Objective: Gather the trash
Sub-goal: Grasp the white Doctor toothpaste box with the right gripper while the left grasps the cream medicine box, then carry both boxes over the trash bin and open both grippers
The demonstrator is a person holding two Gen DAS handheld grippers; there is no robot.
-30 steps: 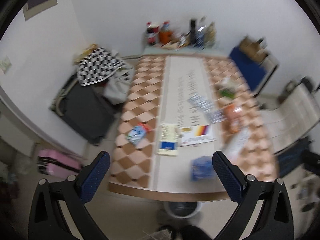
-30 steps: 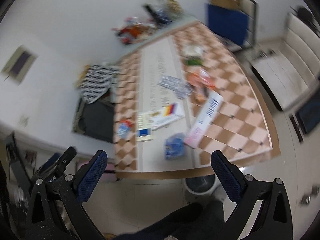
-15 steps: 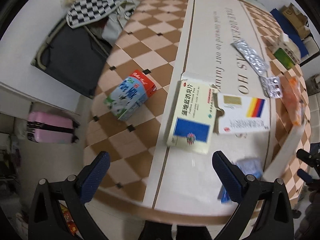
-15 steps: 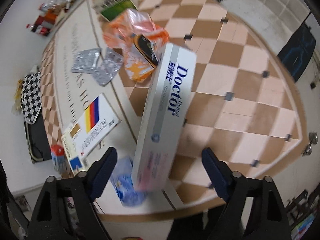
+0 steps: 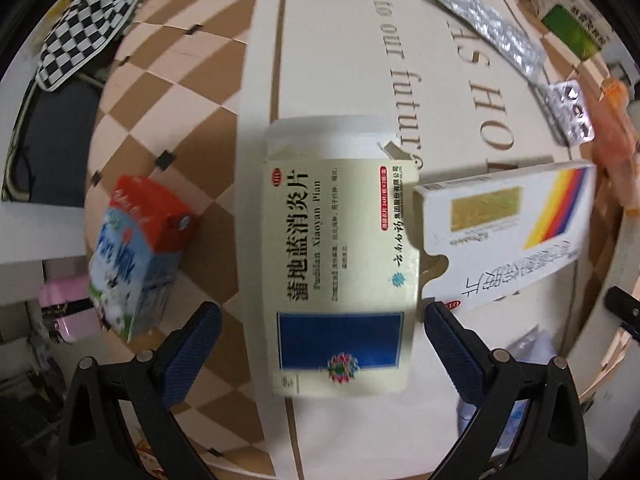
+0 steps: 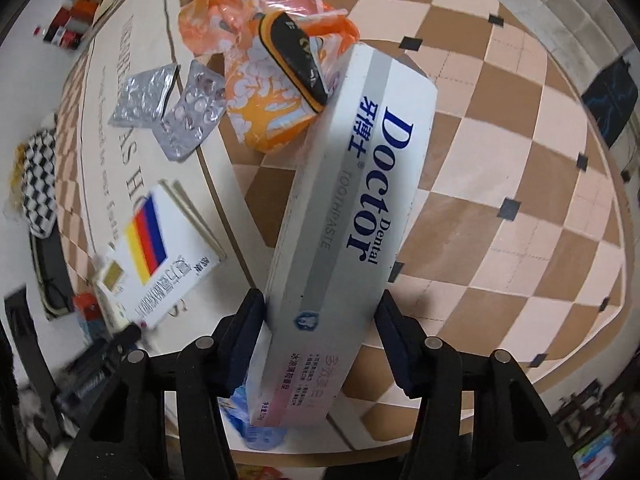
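White toothpaste box (image 6: pixel 352 216) pinched in right hand-held gripper (image 6: pixel 320 340); left hand-held gripper (image 5: pixel 320 344) spread w/ yellow medicine box (image 5: pixel 340 280) between.

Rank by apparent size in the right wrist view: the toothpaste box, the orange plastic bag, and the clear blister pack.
1. Toothpaste box, largest, though it is nearest the camera, which exaggerates it.
2. Orange plastic bag.
3. Clear blister pack, smallest.

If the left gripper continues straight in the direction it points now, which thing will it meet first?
Most likely the cream medicine box, which lies flat on the table between the fingers of the open left gripper. Depth is unclear, so contact height is uncertain.
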